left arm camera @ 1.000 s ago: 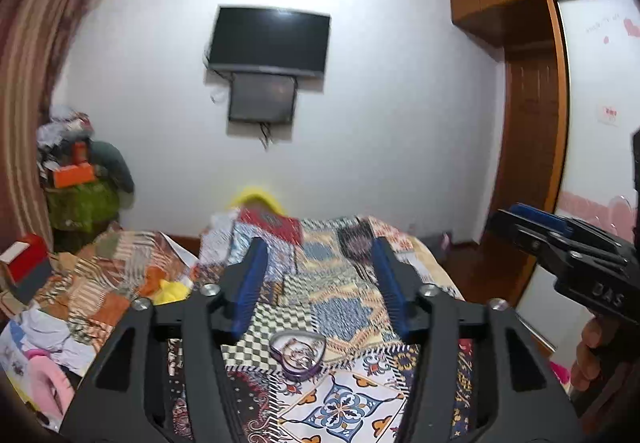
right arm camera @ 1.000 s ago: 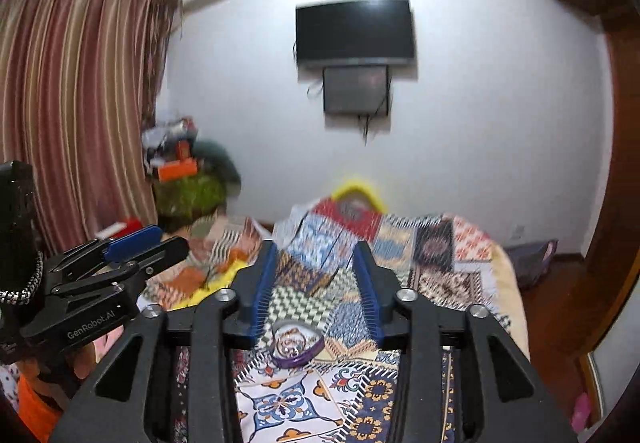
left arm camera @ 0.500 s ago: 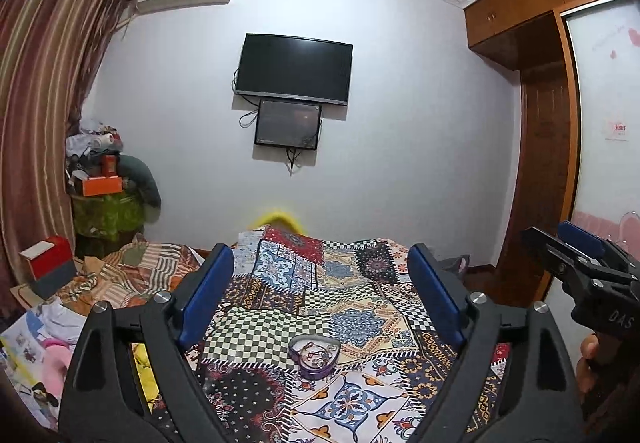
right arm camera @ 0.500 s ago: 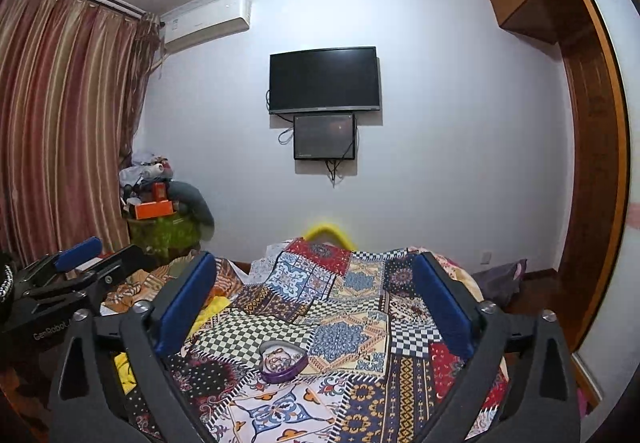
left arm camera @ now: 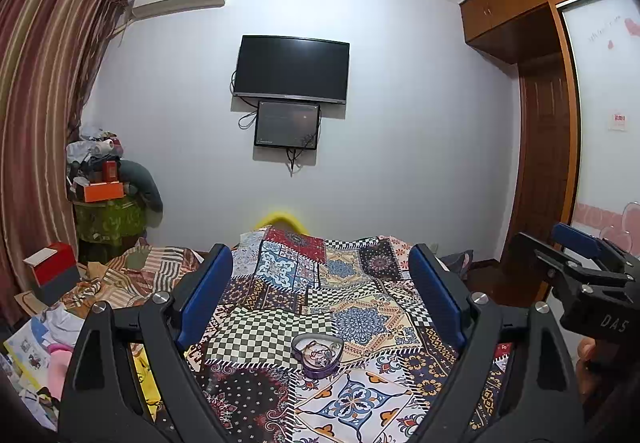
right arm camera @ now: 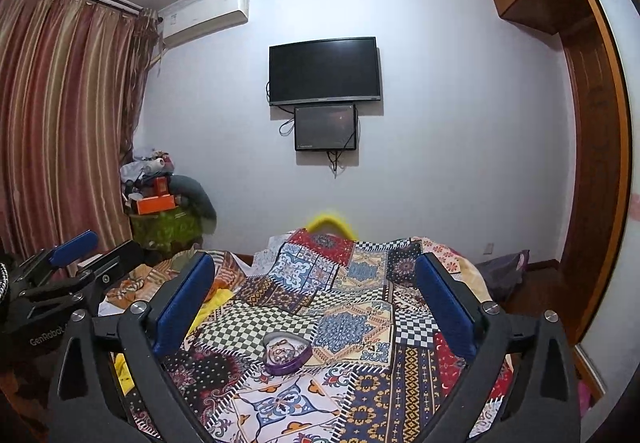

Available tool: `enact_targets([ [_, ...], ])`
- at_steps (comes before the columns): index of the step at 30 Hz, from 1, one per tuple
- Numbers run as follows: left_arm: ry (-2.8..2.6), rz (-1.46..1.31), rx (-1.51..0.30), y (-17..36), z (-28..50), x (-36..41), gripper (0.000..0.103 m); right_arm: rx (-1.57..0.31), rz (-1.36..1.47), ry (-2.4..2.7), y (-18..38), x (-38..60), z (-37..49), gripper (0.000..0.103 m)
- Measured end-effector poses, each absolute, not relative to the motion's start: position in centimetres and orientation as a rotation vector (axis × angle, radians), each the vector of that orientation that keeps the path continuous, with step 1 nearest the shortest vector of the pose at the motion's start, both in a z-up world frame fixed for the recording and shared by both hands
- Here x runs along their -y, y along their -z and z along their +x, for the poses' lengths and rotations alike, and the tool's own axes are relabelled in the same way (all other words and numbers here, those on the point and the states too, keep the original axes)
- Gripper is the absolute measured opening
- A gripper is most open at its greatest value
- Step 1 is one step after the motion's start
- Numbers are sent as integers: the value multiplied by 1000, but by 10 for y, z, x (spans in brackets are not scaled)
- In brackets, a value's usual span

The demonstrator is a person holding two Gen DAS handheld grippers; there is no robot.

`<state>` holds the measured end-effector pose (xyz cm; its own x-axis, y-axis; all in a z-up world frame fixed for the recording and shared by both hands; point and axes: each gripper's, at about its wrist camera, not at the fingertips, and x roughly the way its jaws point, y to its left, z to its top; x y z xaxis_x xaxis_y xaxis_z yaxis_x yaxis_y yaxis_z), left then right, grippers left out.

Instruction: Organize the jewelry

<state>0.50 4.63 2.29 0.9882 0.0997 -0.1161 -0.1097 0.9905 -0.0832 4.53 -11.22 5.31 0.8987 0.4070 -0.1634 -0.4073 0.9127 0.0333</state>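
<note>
A purple heart-shaped jewelry box point(left arm camera: 317, 356) lies open on the patchwork bedspread point(left arm camera: 360, 307), with small jewelry pieces inside. It also shows in the right wrist view point(right arm camera: 286, 355). My left gripper point(left arm camera: 320, 283) is open and empty, held above and behind the box. My right gripper point(right arm camera: 316, 287) is open and empty, at a similar distance from the box. The right gripper shows at the right edge of the left wrist view point(left arm camera: 580, 267). The left gripper shows at the left edge of the right wrist view point(right arm camera: 68, 267).
A TV point(left arm camera: 291, 69) and a small screen hang on the far wall. A cluttered stand with an orange box point(left arm camera: 103, 191) is at the left by the curtain point(left arm camera: 36, 123). Clothes and a red box point(left arm camera: 54, 269) lie left of the bed. A wooden wardrobe point(left arm camera: 544, 123) is at the right.
Both grippers have opened wide from nearly shut. Both cameras have drawn back and tilted up, so more wall and ceiling shows. The box has not moved.
</note>
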Motion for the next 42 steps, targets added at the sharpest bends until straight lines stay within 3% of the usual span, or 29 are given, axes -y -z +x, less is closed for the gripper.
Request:
enact_targets([
  [15,-93,-63,-123,-17,13,-37,98,-197,-1,-433,-50,117,47,99],
  [42,-59,-94,-155,-12,22,-45,99,-220,-4,-434,-50,119,53,99],
])
